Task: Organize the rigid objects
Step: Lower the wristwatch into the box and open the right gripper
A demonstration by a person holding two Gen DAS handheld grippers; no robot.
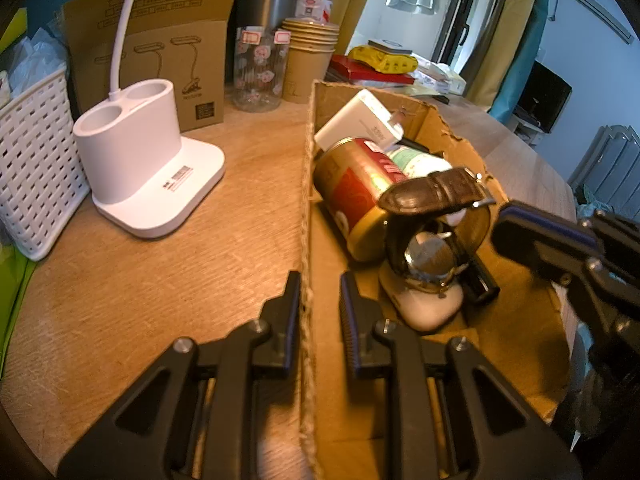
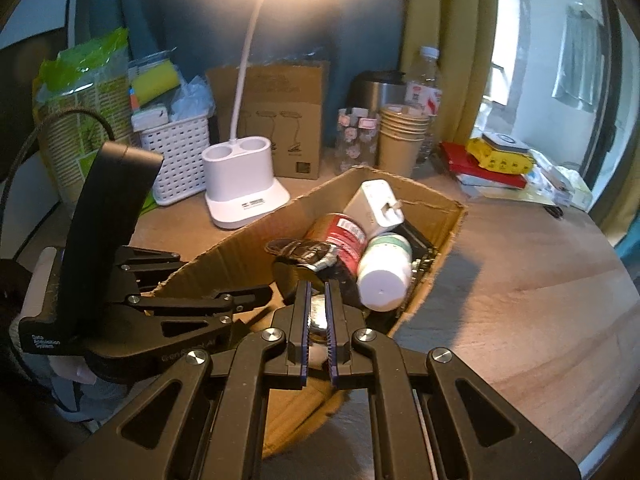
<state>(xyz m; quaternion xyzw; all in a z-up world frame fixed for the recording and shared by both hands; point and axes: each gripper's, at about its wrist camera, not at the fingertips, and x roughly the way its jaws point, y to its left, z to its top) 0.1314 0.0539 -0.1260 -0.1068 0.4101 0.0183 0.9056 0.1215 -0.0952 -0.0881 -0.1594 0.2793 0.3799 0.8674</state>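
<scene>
Cardboard, torn along its rim, forms the open box [image 1: 320, 96] standing on the wooden table [image 1: 200, 240]. Inside it lie a red-and-gold can [image 1: 352, 192] on its side, a white charger [image 1: 360, 120] against the far wall, a white bottle [image 2: 386, 272] beside the can, and a watch [image 1: 430, 256] with a dark leather strap arching above its round metal case. The watch rests on a pale rounded object I cannot identify.

My left gripper [image 1: 320, 292] straddles the box's near wall, one finger outside and one inside, pinching the cardboard between the pads. My right gripper [image 2: 318, 292] is pressed nearly together above the box interior; the watch case shows in the narrow gap behind the fingertips, and nothing is visibly clamped between them. A white lamp base [image 1: 152, 168] stands just left of the box.
</scene>
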